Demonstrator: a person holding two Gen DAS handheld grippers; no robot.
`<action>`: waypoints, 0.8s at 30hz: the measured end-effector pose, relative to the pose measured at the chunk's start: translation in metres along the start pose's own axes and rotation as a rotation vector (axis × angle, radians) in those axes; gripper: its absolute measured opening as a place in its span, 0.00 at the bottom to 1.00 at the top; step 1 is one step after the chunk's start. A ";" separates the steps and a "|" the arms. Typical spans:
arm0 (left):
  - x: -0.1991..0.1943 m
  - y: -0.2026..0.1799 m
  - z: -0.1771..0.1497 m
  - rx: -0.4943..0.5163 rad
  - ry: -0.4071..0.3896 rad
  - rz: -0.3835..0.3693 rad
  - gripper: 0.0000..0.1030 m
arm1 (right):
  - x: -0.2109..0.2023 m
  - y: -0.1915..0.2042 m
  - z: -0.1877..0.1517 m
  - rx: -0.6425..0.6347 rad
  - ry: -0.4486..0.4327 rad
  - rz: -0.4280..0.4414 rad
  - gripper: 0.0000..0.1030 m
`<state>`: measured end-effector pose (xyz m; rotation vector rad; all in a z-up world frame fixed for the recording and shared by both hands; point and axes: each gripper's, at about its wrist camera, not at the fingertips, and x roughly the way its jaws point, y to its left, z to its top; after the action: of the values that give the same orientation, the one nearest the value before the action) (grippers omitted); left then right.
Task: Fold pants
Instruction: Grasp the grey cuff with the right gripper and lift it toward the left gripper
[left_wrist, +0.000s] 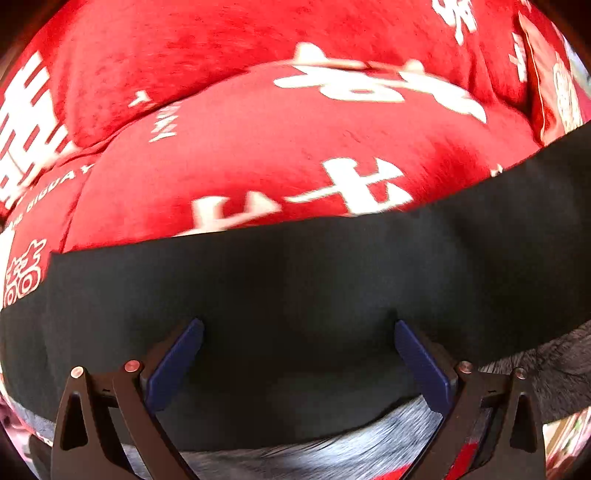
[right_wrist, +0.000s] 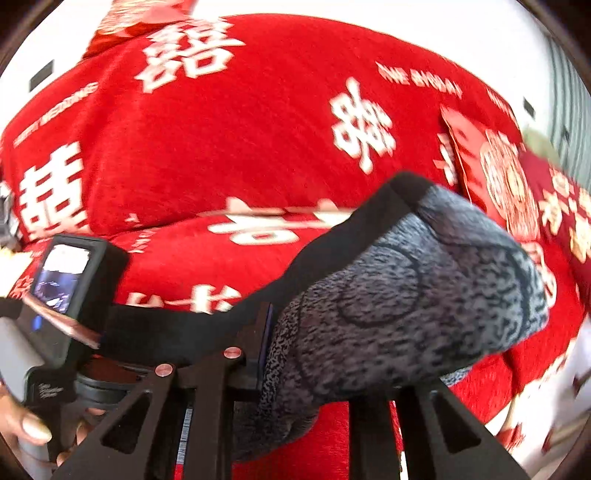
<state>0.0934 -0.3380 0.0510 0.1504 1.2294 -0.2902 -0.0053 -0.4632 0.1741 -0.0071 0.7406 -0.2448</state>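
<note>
Nearest in the right wrist view, the right gripper (right_wrist: 295, 373) is pinched narrow on the pants (right_wrist: 399, 295); its left pad shows against the cloth, while the other finger is hidden under the bunched grey fleece lining. The black waistband (right_wrist: 332, 240) runs from that grip leftward, along the garment's long axis, toward the left gripper's camera body (right_wrist: 70, 280) and the hand (right_wrist: 26, 424) holding it. In the left wrist view, the left gripper (left_wrist: 299, 354) stands wide, its blue pads (left_wrist: 177, 365) apart over the black band, which crosses the frame from side to side directly ahead; whether they touch the cloth cannot be told. Beyond lies the red bedspread (left_wrist: 258, 155) with white characters. Judged from this, the right hand carries the fold, and the left is placed to take the band.
</note>
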 end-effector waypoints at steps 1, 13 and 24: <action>-0.006 0.012 -0.001 -0.024 -0.009 -0.015 1.00 | -0.003 0.006 0.003 -0.014 -0.006 0.003 0.21; -0.035 0.175 -0.036 -0.349 -0.052 -0.016 1.00 | 0.004 0.150 -0.037 -0.393 -0.010 0.068 0.21; -0.053 0.199 -0.054 -0.373 -0.095 0.045 1.00 | 0.030 0.218 -0.084 -0.579 0.152 0.025 0.51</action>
<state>0.0877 -0.1262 0.0745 -0.1562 1.1632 -0.0255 0.0075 -0.2510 0.0712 -0.5327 0.9417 0.0001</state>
